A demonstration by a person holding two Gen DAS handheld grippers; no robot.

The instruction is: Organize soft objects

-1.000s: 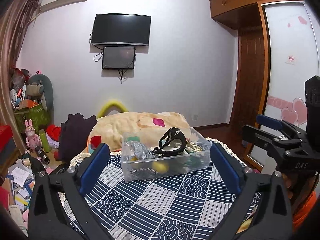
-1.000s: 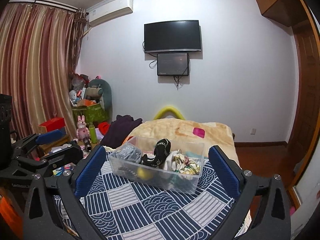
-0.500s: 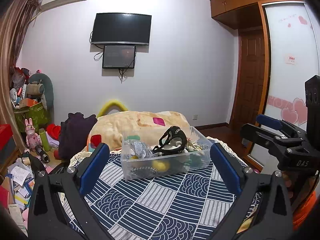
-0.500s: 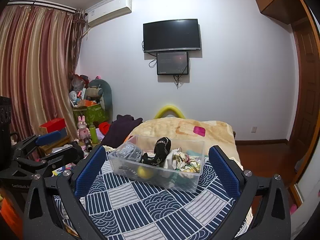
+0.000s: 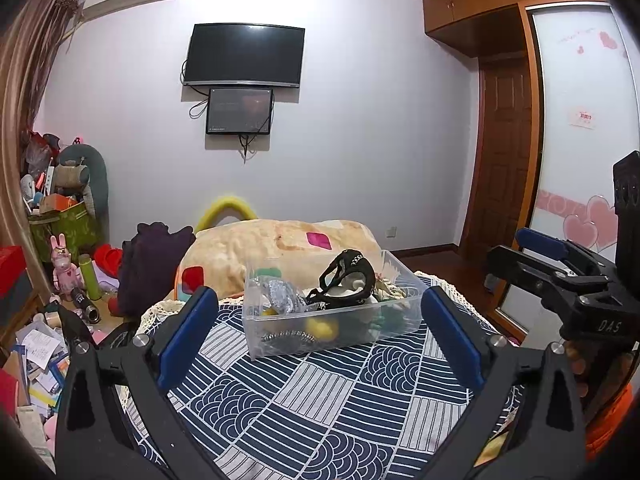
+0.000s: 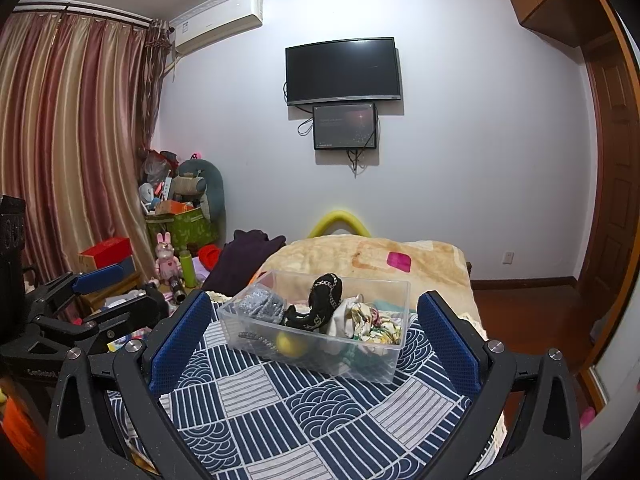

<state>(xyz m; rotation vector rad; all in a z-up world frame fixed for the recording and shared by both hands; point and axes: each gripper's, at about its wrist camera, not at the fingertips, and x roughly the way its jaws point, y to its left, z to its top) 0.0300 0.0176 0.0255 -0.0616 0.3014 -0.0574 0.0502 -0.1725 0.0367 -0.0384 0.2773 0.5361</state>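
A clear plastic bin stands on a navy-and-white patterned cloth. It holds soft items: a black strap-like piece on top, a grey sparkly piece, a patterned cloth and a yellow ball. My left gripper is open and empty, short of the bin. My right gripper is open and empty, also short of the bin. Each gripper shows in the other's view: the right one in the left wrist view, the left one in the right wrist view.
A beige blanket and a dark purple garment lie behind the bin. Toys, boxes and papers are piled at the left by the curtain. A wardrobe and a door stand at the right.
Both views have shifted only slightly; the bin sits a touch lower in frame. Both grippers stay open and empty.
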